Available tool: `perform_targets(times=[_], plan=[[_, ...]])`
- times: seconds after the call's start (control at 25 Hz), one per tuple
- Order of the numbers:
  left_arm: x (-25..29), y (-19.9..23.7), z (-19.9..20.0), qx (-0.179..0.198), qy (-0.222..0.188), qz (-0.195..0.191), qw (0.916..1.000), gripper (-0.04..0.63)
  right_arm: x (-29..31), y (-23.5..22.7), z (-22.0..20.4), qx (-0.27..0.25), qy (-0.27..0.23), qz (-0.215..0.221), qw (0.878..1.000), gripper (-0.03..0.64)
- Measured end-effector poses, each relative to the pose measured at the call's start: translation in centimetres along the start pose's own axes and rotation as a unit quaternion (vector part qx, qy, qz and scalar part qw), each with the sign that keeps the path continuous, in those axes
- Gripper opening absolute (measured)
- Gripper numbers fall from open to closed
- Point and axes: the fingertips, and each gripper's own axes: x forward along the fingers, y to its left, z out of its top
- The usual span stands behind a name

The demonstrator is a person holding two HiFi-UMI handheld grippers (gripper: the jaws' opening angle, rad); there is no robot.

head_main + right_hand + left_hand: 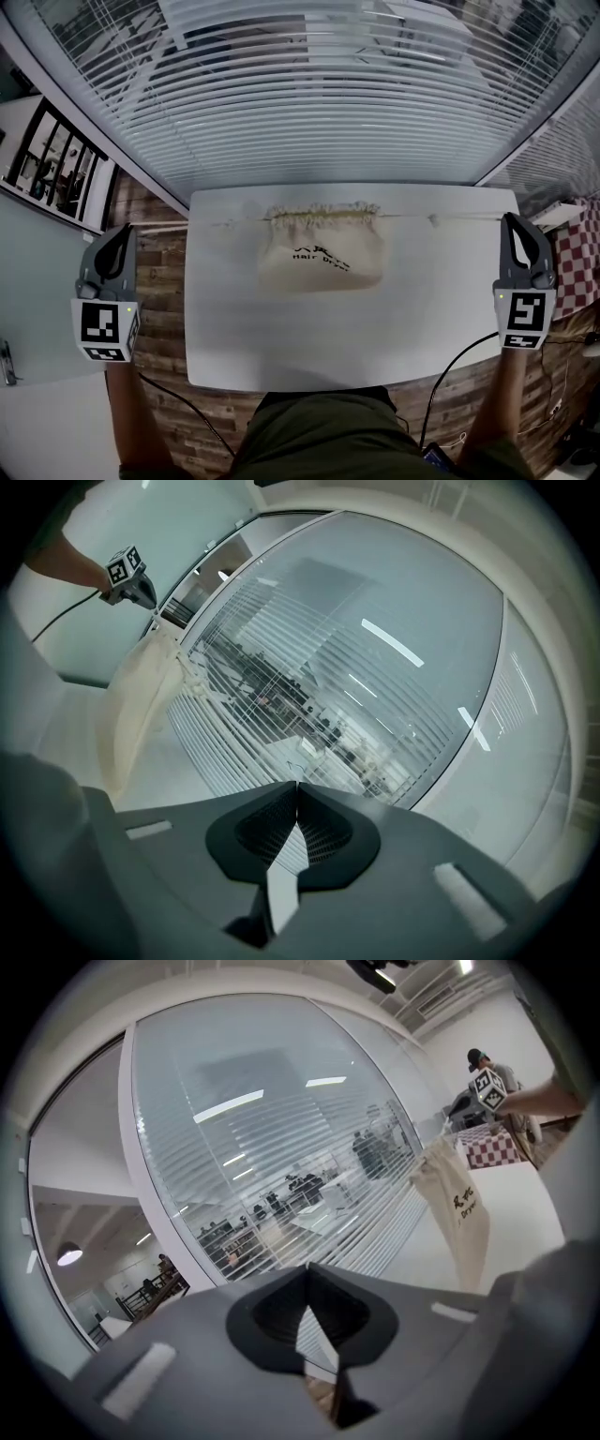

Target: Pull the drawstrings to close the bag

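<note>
**Bag** (322,255) lies toward the far edge of the bench (281,347), mouth already gathered, drawstrings (469,218) running left and right. Your left gripper (122,232) and right gripper (511,220) flank the bench, fingers pressed together, with no cord discernible between them. Closing looks nearly done. Next, judge whether a last outward tug is needed.

The head view looks steeply down on the table (347,328) from above its near edge, facing the blinds (319,103). The left gripper (122,234) view sits low off the table's left end and looks rightward across it. The right gripper (514,225) view mirrors it from the right end. All three views share the bag (323,251) and the blinds, and each gripper view shows the other gripper far off.
</note>
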Motion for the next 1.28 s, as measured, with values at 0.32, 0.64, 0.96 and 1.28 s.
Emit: perform_targets(times=[0.32, 0.64, 0.96, 1.28], plan=[[0.0, -0.9, 3.8, 0.018, -0.081, 0.005, 0.9966, 0.008, -0.4, 0.6, 1.2, 0.022, -0.036, 0.003, 0.999, 0.015], [-0.2, -0.5, 5.0, 0.003, -0.091, 0.013, 0.9958, 0.009, -0.8, -0.9, 1.5, 0.062, -0.058, -0.008, 0.996, 0.015], [0.0, -0.2, 4.6, -0.009, -0.091, 0.025, 0.9955, 0.009, -0.8, -0.4, 1.4, 0.067, -0.052, -0.006, 0.996, 0.015], [-0.5, -0.8, 5.6, 0.004, -0.094, 0.019, 0.9954, 0.009, -1.0, -0.2, 1.8, 0.065, -0.070, -0.004, 0.995, 0.017]])
